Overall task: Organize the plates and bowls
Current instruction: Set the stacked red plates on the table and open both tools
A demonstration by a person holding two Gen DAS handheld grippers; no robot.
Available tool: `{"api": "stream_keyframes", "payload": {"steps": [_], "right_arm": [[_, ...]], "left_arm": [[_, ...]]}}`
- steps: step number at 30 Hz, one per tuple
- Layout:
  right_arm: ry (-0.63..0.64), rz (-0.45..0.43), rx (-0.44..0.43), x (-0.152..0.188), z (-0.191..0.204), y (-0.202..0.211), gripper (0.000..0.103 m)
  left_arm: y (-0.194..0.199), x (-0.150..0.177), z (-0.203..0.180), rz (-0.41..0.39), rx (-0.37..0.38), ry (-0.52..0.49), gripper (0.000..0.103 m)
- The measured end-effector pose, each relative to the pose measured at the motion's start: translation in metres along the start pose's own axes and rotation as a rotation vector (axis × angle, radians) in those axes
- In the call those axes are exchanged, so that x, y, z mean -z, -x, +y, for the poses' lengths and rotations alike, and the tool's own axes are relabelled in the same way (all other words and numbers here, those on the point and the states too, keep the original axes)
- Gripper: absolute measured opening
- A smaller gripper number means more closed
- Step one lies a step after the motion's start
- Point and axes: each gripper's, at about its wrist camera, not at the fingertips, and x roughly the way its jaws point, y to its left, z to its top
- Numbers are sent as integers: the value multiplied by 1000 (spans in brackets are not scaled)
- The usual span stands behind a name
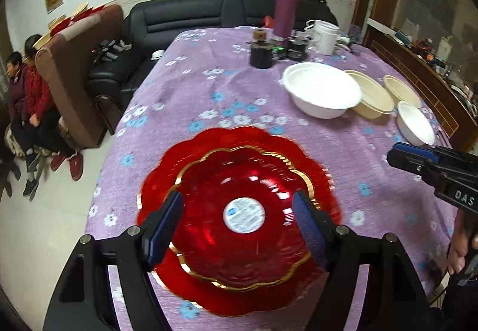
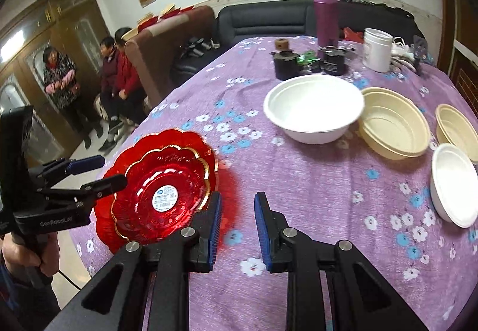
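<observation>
Left edge of the surface [image 2: 298, 181], purple flowered cloth: two red scalloped plates stacked, smaller gold-rimmed plate [image 2: 161, 193] nested face up on the larger red plate [image 2: 119, 151], round white sticker at centre. Both are round, so no long axis; openings face up, stack lying flat near the surface's near-left corner. Left tongs [image 1: 237, 229] hang over this stack, spread wide, blue pads [image 1: 307, 229] on either side of the small plate's rim in the wrist view; from the right wrist view they sit apart from the plates, nothing pinched. Right tongs [image 2: 237, 229] just right of the stack, above bare cloth, jaws narrowly parted, empty. Further right, mid-surface: large white bowl [image 2: 313, 107], upright, mouth up, touching a cream bowl [image 2: 394, 130] beside it. Right edge: a second cream bowl [image 2: 457, 128] and, nearer, a small white bowl [image 2: 454, 184], both upright. Far end of the surface: dark pots, a purple flask [image 2: 325, 14], a white cup [image 2: 378, 50]. Background left: people seated by a brown chair; dark sofa behind.
</observation>
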Motion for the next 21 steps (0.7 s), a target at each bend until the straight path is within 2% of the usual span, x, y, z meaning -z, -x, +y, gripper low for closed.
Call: {"api": "stream_keyframes", "payload": {"steps": [11, 21], "right_arm": [[-145, -61, 21, 12, -70, 34, 25], [-318, -156, 92, 35, -155, 83, 24]], "left_arm": [[-3, -14, -83, 12, 70, -133, 75], [-26, -17, -184, 68, 155, -282, 75]]}}
